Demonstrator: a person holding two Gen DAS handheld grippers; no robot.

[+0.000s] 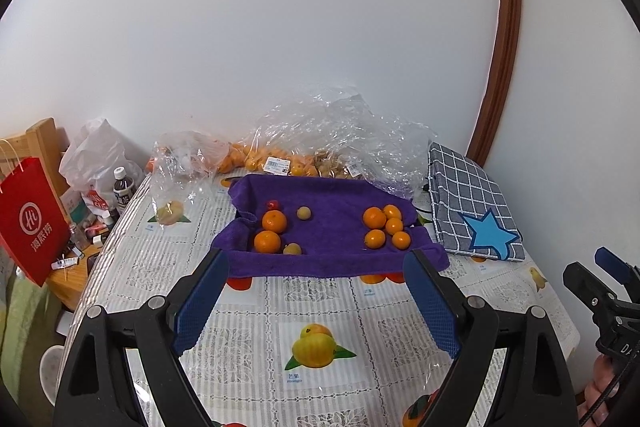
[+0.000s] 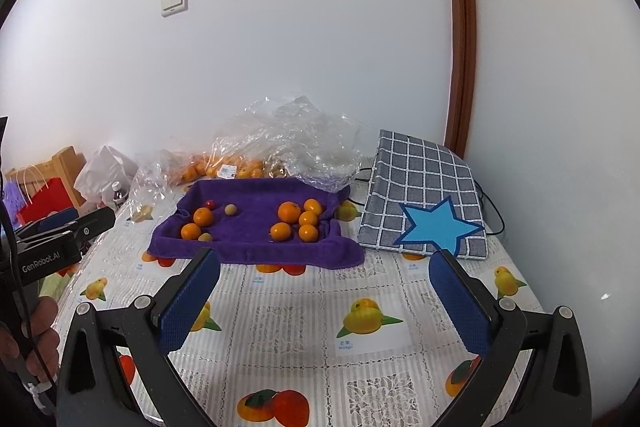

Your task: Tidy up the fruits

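A purple towel (image 1: 336, 223) (image 2: 256, 215) lies over a tray on the table. On its left part sit two oranges (image 1: 274, 221) (image 2: 203, 216), two small yellow-green fruits (image 1: 304, 213) (image 2: 230, 209) and a small red fruit (image 1: 273, 204) (image 2: 210, 203). On its right part is a cluster of several small oranges (image 1: 386, 227) (image 2: 298, 221). My left gripper (image 1: 316, 263) is open and empty, above the table in front of the towel. My right gripper (image 2: 326, 263) is open and empty, also short of the towel.
Clear plastic bags (image 1: 332, 135) (image 2: 280, 143) with more oranges lie behind the towel by the wall. A checked cloth with a blue star (image 1: 472, 203) (image 2: 424, 199) lies right. A red paper bag (image 1: 30, 219) and bottles stand left of the table. The tablecloth (image 1: 312, 307) has fruit prints.
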